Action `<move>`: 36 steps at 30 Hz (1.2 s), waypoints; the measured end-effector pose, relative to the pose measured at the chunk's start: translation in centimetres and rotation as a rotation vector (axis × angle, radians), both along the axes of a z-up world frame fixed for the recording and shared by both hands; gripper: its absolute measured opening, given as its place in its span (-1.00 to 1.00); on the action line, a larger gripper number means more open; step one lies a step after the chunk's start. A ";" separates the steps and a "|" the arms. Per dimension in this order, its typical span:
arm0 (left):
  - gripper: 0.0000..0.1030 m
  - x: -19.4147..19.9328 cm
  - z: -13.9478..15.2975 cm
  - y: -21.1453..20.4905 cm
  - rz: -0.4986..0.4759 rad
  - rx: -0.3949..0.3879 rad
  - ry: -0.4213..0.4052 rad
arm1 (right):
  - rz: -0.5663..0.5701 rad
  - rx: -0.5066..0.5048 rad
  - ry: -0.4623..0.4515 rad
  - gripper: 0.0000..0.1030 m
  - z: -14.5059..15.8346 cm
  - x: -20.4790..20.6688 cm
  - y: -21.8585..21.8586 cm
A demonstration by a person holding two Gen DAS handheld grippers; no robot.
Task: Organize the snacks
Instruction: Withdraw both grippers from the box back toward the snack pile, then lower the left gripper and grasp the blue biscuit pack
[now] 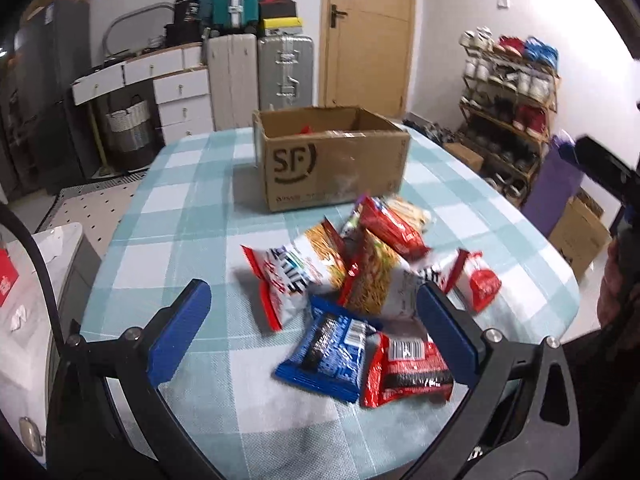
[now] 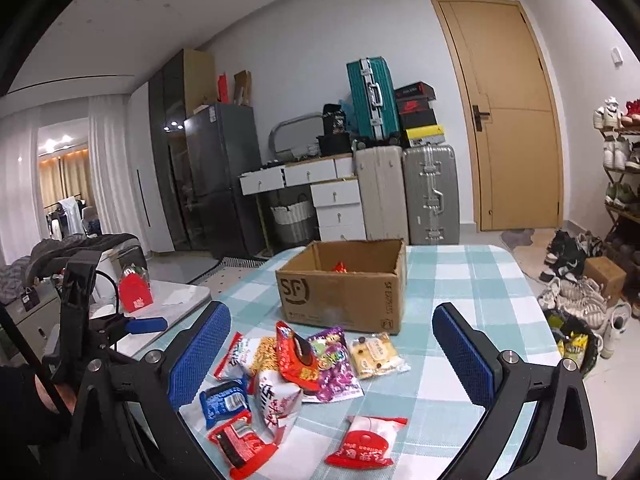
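The left tool (image 1: 314, 330) hangs over the near end of the heap of snacks with its blue fingers (image 1: 180, 332) spread wide, holding nothing; a blue packet (image 1: 328, 354) and a red packet (image 1: 408, 372) lie on the surface (image 1: 180, 208) in the gap between them, and whether the right-hand finger touches the red packet cannot be told. The right tool (image 2: 332, 360) is likewise wide apart and empty, raised above the surface, its fingers (image 2: 200, 356) framing the heap from the other side. The left tool also shows at the left edge of the right wrist view (image 2: 146, 325), off beside the surface. The snacks lie loose on the checked cloth just in front of the box (image 1: 332, 160): a white bag (image 1: 288, 276) with red ends, a noodle bag (image 1: 372, 276), a long red bag (image 1: 394, 226), and a small white-and-red packet (image 1: 478, 280) set a little apart to the right. From the right wrist, a purple packet (image 2: 334, 364) and a clear biscuit packet (image 2: 376, 356) lie nearest the box (image 2: 340, 288), which stands open on the surface (image 2: 480, 280) with something red-orange inside (image 2: 340, 267). Neither tool touches the box.
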State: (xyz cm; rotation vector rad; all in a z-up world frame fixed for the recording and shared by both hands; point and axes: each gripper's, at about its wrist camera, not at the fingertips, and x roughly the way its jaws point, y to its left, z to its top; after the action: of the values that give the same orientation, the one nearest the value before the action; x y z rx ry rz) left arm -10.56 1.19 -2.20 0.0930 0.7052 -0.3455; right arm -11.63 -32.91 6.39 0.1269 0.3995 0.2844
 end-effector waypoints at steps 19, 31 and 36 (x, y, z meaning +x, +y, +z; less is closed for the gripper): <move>0.99 3.5 -4.7 -1.4 -0.006 0.107 0.211 | 0.019 0.014 0.070 0.99 -1.2 1.1 -0.3; 0.99 6.7 -7.5 -2.6 -0.089 0.101 0.330 | 0.027 0.013 0.076 0.99 -1.5 1.5 -0.2; 0.64 8.0 -8.3 -2.3 -0.114 0.074 0.376 | 0.024 0.022 0.084 0.99 -1.6 1.4 -0.3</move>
State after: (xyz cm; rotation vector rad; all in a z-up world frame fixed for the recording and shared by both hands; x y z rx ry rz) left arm -2.52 -1.13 -10.50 0.1406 1.0879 -0.4518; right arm -10.19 -33.23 4.79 0.1558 0.4816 0.3077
